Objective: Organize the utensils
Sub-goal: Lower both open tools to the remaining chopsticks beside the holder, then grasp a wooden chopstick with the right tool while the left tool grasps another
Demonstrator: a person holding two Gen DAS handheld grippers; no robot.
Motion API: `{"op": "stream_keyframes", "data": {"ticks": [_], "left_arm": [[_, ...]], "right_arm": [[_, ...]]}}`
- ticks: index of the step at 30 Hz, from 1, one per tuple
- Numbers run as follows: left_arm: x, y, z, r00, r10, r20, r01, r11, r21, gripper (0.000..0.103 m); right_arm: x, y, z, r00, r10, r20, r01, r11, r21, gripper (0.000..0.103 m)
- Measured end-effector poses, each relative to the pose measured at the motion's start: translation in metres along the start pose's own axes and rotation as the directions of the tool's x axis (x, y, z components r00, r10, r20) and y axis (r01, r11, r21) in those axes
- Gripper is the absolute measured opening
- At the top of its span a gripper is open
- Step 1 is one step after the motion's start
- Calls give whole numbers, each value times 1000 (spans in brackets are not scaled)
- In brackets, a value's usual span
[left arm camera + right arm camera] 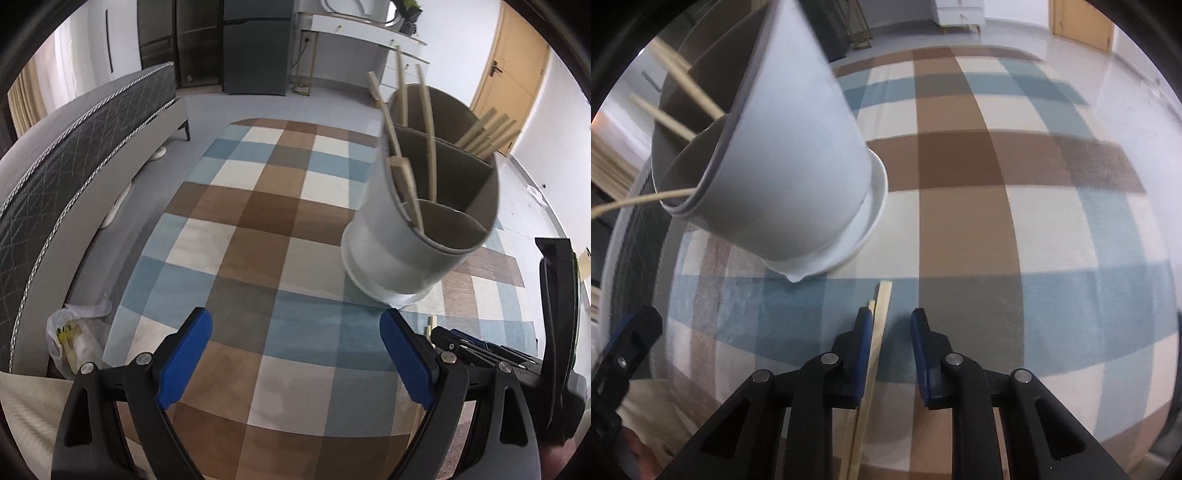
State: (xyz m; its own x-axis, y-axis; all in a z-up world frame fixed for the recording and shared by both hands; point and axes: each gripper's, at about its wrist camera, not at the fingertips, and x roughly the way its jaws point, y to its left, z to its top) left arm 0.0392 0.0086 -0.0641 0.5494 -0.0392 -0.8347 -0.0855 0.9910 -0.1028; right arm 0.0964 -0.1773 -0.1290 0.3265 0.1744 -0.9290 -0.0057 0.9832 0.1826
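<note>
Progress: holder (417, 236) mostly filled | left claw (295, 365) wide, empty | right claw (890, 354) narrowed around loose chopsticks (877, 332), pads not yet pressing

A checked cloth (258, 229) in brown, blue and cream covers the surface. A white holder (402, 258) stands on it at right; two chopsticks (877, 332) lie at lower centre.

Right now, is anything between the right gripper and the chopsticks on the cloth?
Nothing visible. The chopsticks lie on the checked cloth between the right gripper jaws, beside one pad. The white holder stands clear.
</note>
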Motion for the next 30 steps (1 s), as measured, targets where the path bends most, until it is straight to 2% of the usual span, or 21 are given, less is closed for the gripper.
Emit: {"op": "stream_keyframes", "data": {"ticks": [6,8,14,21,23,24,28,30], "left_arm": [[0,1,3,1000,3,6,-3,1000,-13,89],[-1,1,3,1000,7,10,-7,1000,-7,89],[-1,4,3,1000,8,10,-8,1000,-22,89],[1,9,4,1000,20,6,-19,999,-38,89],[2,10,4,1000,25,-1,-25,999,-38,89],[3,10,4,1000,27,-5,-27,999,-35,89],[6,4,0,999,30,-17,-30,1000,0,89],[6,-1,-3,999,34,-20,-34,999,29,89]], "right_arm": [[-2,9,-3,998,-60,-9,60,996,-65,19],[-1,9,-3,995,-94,-19,93,993,-74,14],[-4,4,-3,997,-75,-19,74,996,-40,14],[3,2,7,998,-54,19,55,998,-11,15],[4,3,9,998,-61,34,62,998,-16,10],[5,3,10,997,-62,39,63,998,-16,7],[2,-7,12,999,-16,51,14,999,37,6],[-9,-18,12,996,5,86,-12,997,77,6]]}}
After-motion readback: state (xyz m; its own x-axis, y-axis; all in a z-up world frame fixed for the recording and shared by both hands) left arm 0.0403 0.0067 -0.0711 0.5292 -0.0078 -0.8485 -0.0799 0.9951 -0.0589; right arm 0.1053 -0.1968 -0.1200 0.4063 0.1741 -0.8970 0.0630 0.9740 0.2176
